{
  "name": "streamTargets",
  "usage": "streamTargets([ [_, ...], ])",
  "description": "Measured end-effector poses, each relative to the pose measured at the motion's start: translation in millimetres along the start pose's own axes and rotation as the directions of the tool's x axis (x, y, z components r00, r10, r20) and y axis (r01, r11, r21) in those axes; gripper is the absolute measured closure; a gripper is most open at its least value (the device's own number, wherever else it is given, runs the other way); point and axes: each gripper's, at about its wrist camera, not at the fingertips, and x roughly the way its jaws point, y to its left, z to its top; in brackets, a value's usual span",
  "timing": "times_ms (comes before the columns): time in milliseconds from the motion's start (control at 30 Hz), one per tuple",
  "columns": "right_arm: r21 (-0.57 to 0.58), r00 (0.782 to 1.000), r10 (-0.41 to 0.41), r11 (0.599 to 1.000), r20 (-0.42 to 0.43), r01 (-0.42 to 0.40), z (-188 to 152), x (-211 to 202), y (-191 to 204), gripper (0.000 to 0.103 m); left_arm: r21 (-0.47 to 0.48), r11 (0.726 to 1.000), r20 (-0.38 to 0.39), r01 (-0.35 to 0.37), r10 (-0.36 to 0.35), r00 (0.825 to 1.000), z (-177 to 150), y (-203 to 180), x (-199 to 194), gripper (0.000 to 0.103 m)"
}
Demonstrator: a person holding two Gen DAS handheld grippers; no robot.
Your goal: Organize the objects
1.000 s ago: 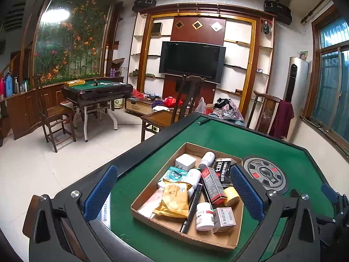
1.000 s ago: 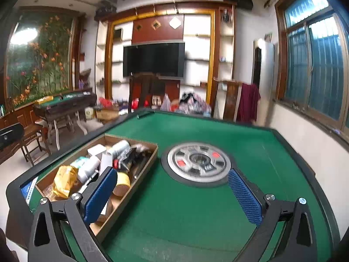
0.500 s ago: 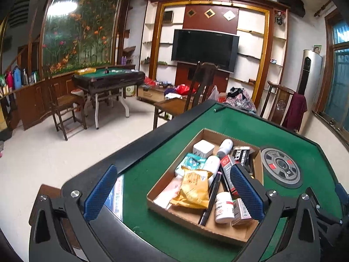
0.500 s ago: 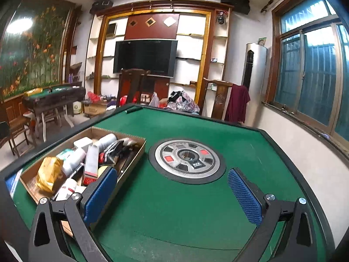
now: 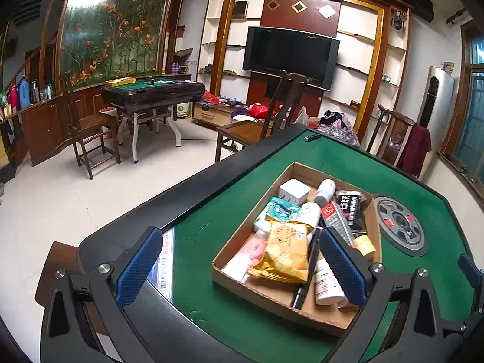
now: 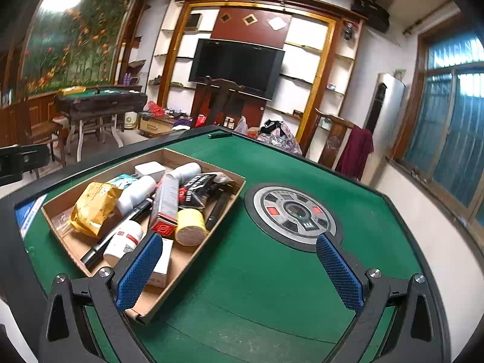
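On the green table (image 6: 272, 287), a shallow cardboard box (image 5: 329, 322) brims with jumbled packets; both grippers' fingers (image 5: 137, 267) spread wide, empty.

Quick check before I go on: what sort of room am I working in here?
Most likely a home living room used for mahjong: a green-felt automatic mahjong table under the cardboard tray, a second game table behind, and a wall-mounted television in built-in shelving.
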Motion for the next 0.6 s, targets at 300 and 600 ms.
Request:
streamTargets([
  [300, -0.068, 1.0, 0.022, 0.997, -0.005, -0.022, 1.6, 1.4, 23.4, 0.0, -0.006, 0.999, -0.026, -0.046, 0.046, 0.999, -2.5, 4.5, 7.7, 0.0],
  [600, -0.056, 0.998, 0.052, 0.997, -0.022, -0.053, -0.4, 0.8, 21.6, 0.0, 0.016, 0.998, -0.048, -0.058, 0.059, 0.997, -3.5, -2.5, 8.0, 0.0],
])
